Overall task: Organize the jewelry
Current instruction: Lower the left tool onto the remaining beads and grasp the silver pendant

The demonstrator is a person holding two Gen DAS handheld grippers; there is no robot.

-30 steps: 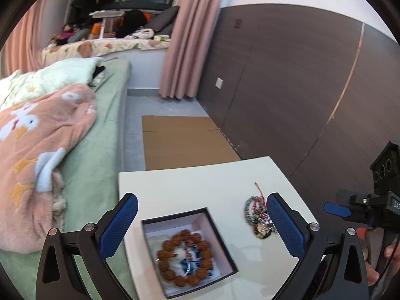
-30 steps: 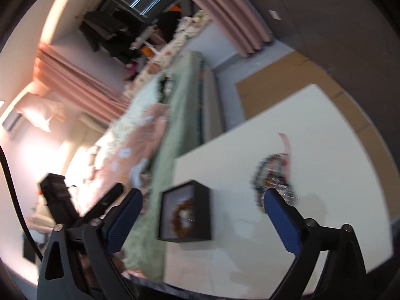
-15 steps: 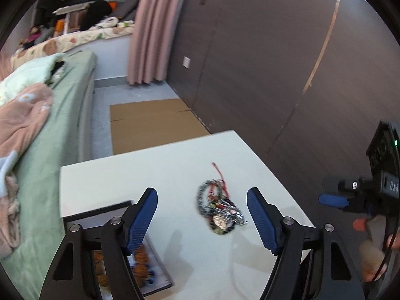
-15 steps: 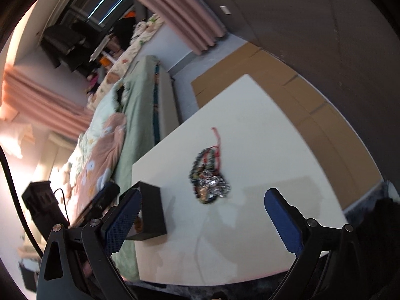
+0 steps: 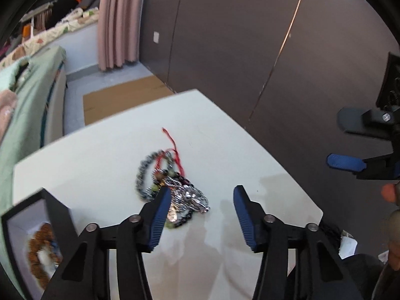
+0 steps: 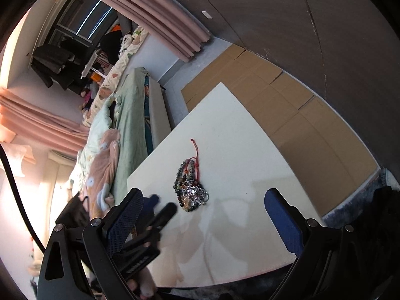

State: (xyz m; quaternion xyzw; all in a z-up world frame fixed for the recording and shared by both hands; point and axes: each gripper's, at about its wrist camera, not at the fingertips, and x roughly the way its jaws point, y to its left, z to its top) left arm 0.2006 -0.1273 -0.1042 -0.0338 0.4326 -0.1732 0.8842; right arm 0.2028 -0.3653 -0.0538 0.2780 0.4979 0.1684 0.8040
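Left gripper point(image 5: 201, 206): jaws closing in, nothing pinched yet, hanging over the jewelry pile point(image 5: 172, 183) (its left pad overlapping the pile's edge).
Right gripper point(image 6: 203, 221): spread wide, gripping nothing.
Jewelry pile: lying mid-table point(image 5: 100, 155).
Box point(image 5: 27, 225): sitting at the table's left edge, holding a brown bead bracelet point(image 5: 37, 252).

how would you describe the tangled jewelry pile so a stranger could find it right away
Start at the white table beside the green-covered bed. Out on its bare middle, apart from the black box holding a brown bead bracelet at the table's bed-side edge, lies the jewelry pile. It is the only loose heap: dark beaded strands, a sparkly silver piece, and a red cord trailing away.
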